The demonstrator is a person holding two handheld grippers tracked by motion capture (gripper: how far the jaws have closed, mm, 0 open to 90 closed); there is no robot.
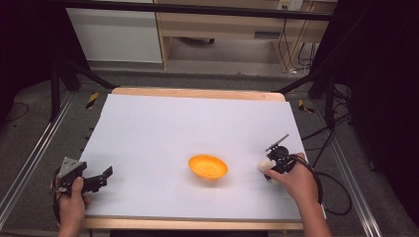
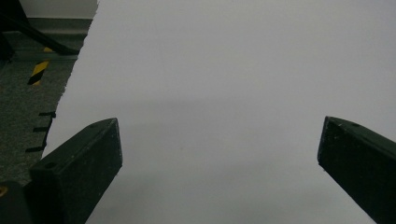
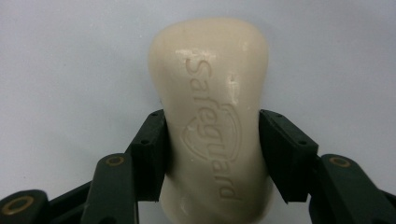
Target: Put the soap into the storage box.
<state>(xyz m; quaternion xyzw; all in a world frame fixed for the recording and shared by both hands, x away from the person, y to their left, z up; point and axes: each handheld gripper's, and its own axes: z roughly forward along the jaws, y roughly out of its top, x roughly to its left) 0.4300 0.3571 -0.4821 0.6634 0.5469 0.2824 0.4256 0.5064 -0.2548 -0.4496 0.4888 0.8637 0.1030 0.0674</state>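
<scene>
High view: the surface is covered by a white sheet with a strip of bare wood along its far and near edges; grey carpeted floor and metal rails run along both sides, and dark frame legs stand beyond the far corners.

An orange bowl sits upright on the sheet, near the middle of its near half, well apart from both grippers. Its inside appears speckled, though the view is too coarse to confirm.

The left gripper is held low at the near left corner of the sheet by the person's left hand, pointing toward the bowl. In the left gripper view the fingers are spread wide, with nothing but bare white sheet between them; the sheet's left edge and a yellow-black marker on the floor show at upper left.

The right gripper is held at the near right of the sheet by the right hand, right of the bowl. In the right gripper view its fingers pinch a cream soap bar by its two long sides. The bar is embossed "Safeguard" with a shield mark, and its far end projects beyond the fingers over the sheet.
</scene>
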